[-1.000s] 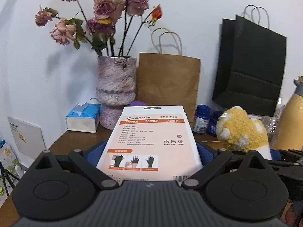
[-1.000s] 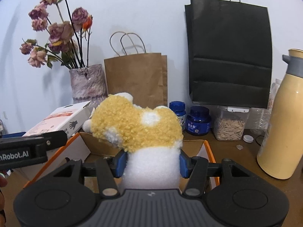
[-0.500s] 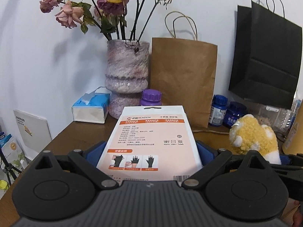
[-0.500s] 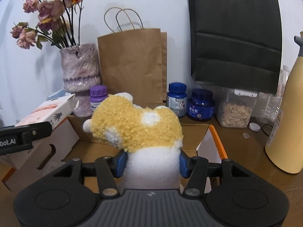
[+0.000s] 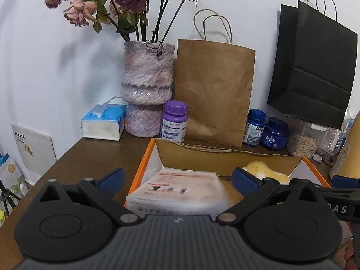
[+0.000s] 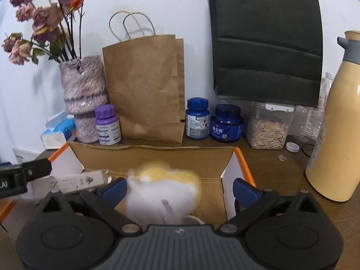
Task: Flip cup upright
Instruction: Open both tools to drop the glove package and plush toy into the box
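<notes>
No cup shows in either view. My left gripper [image 5: 178, 177] stands open over an orange-edged cardboard box [image 5: 225, 155]. A white glove packet [image 5: 177, 186] lies blurred between and below its blue pads, loose inside the box. My right gripper [image 6: 180, 187] is open too, above the same cardboard box [image 6: 153, 151]. A yellow and white plush toy [image 6: 162, 186] sits blurred beneath it in the box. The plush toy [image 5: 265, 171] also peeks out in the left wrist view, and the glove packet [image 6: 78, 181] in the right wrist view.
Along the wall stand a vase of dried roses [image 5: 147, 90], a brown paper bag [image 5: 213, 90], a black bag [image 6: 267, 45], a purple bottle [image 5: 174, 121], two blue bottles [image 6: 213, 121] and a seed container [image 6: 267, 126]. A cream flask [image 6: 337, 123] is right, a tissue box [image 5: 103, 121] left.
Both grippers have come down over the box and opened. The glove packet left the left gripper and the plush toy left the right one; both dropped into the box.
</notes>
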A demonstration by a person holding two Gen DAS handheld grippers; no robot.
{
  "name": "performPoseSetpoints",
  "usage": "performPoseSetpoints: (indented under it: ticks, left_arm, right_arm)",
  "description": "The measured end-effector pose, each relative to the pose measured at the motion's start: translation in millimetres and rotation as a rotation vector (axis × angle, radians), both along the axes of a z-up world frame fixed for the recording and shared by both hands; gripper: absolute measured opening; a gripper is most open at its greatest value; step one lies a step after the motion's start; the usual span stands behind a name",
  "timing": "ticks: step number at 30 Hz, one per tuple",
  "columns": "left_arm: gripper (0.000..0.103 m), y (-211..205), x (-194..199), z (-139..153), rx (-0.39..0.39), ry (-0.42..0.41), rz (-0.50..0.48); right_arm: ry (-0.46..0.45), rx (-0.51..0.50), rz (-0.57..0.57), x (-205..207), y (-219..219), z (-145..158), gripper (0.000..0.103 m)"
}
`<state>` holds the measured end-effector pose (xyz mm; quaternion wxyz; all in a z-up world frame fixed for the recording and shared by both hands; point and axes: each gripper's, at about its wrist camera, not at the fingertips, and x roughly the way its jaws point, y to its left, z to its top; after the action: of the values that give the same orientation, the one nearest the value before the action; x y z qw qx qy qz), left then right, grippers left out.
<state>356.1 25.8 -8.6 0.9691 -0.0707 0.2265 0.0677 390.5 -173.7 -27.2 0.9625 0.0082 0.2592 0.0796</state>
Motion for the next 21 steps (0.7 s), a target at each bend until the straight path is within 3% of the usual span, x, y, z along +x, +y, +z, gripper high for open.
performPoseSetpoints:
  ticks: [21]
  left_arm:
    - [0.103,7.2,-35.4,23.2,-0.031,-0.014,-0.001]
  right_arm:
    - [-0.067,0.0,0.026,-35.1,-6.5,21.7,0.103]
